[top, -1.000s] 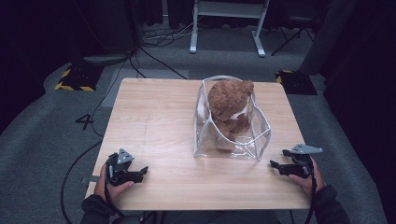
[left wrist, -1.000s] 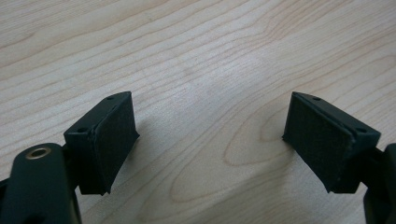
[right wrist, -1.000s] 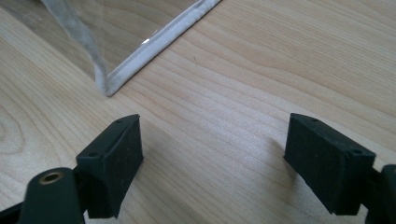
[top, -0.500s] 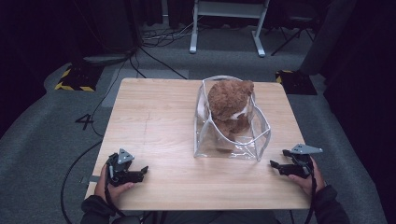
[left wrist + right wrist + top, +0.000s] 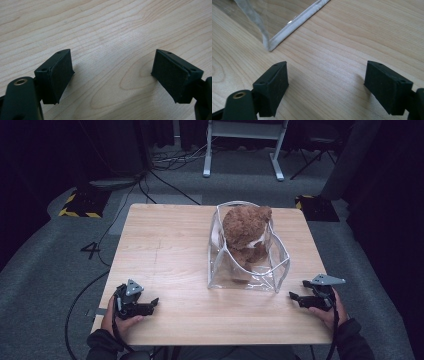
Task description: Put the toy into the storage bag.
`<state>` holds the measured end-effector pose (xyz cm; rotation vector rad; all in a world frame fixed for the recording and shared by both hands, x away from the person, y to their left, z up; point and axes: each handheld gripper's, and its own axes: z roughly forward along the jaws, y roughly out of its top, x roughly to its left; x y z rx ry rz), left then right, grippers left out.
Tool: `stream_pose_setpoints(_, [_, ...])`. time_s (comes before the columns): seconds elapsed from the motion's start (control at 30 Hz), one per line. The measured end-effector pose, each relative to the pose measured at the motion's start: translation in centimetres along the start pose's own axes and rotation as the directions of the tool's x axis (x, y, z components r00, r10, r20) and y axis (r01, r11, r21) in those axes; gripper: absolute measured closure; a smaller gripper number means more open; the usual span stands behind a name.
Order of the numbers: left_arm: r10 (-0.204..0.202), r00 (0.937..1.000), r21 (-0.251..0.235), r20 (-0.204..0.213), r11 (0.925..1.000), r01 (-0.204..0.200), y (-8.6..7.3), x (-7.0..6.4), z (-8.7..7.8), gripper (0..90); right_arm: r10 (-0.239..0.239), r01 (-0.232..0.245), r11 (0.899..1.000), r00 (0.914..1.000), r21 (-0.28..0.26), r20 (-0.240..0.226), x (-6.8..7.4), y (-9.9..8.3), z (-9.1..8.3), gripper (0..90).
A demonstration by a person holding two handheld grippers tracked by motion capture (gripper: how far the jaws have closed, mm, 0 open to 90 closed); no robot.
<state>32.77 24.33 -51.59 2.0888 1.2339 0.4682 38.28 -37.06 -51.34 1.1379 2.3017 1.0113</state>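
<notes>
A clear plastic bag with pale trim stands upright on the wooden table, right of centre. A brown teddy bear sits inside it, head above the rim. My left gripper rests near the front left corner, open, with bare wood between its pads. My right gripper lies at the front right edge, open and holding nothing, a short way from the bag's near corner. Its pads hover over bare wood.
Grey carpet surrounds the table, with black cables trailing at the back left. A white metal frame stands behind the table. Yellow-black striped blocks lie on the floor at the left and right.
</notes>
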Motion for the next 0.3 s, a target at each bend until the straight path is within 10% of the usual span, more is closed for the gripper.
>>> stream_pose_setpoints(0.3, [-0.002,1.0,0.0,0.0,1.0,0.002,0.02,0.0,0.0,17.6,0.0,0.0,1.0,1.0,0.0,0.0,0.0,0.0,0.0,19.0])
